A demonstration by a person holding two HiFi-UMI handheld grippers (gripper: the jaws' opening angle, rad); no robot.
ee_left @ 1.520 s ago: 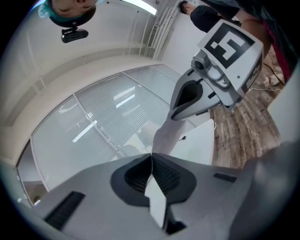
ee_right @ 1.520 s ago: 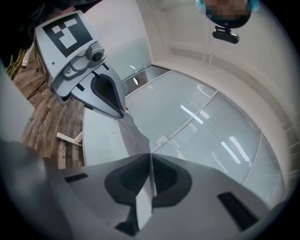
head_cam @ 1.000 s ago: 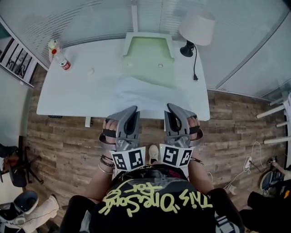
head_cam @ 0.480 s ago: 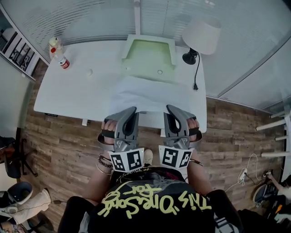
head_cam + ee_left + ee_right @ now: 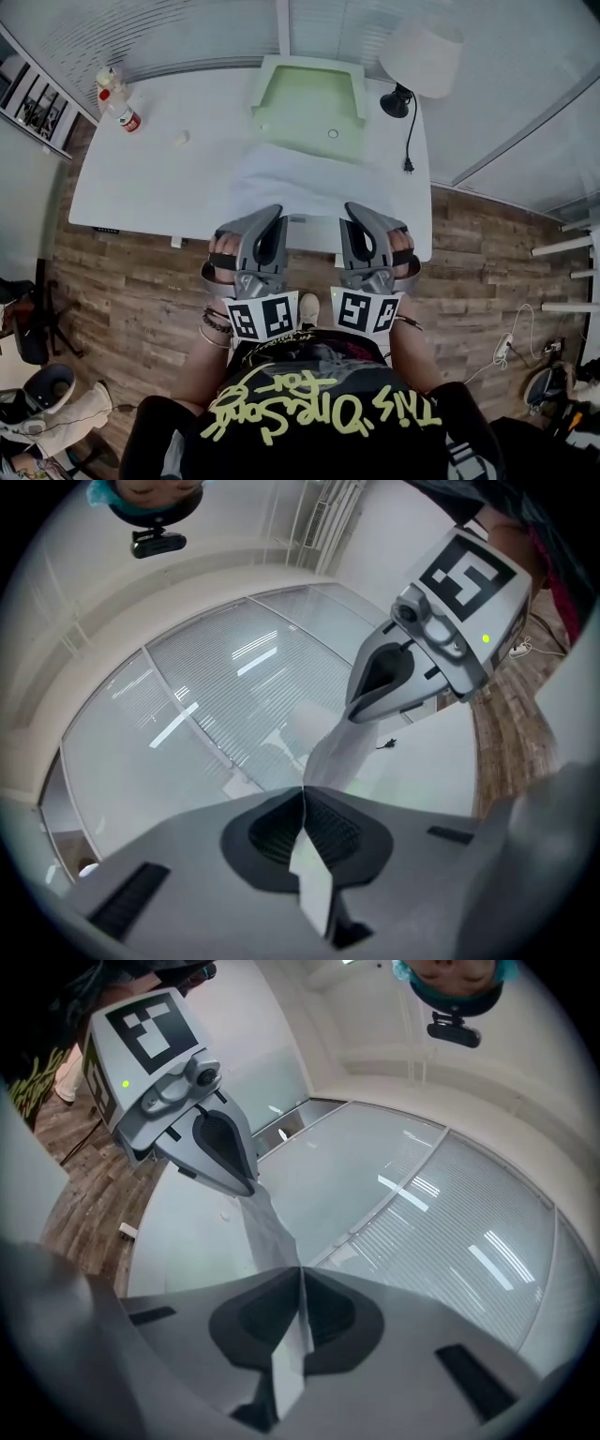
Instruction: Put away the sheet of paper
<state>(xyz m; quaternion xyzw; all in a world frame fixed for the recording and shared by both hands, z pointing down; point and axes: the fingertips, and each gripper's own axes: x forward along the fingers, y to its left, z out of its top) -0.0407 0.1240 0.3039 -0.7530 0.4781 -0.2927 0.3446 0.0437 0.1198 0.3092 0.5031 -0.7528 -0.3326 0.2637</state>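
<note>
While we stand at the near edge of the white table, we hold both hands side by side in front of the body. Each gripper points away from us toward the far side and lies about level, with its marker cube nearest our chest. Our left gripper has its jaws pressed together on the left part of the near edge of the sheet of paper, and our right gripper is clamped the same way on the right part. We see the sheet spread over the table's near middle. Its gripped edge runs left to right, and the rest stretches away toward the pale green tray. Which side is longer we cannot tell.
</note>
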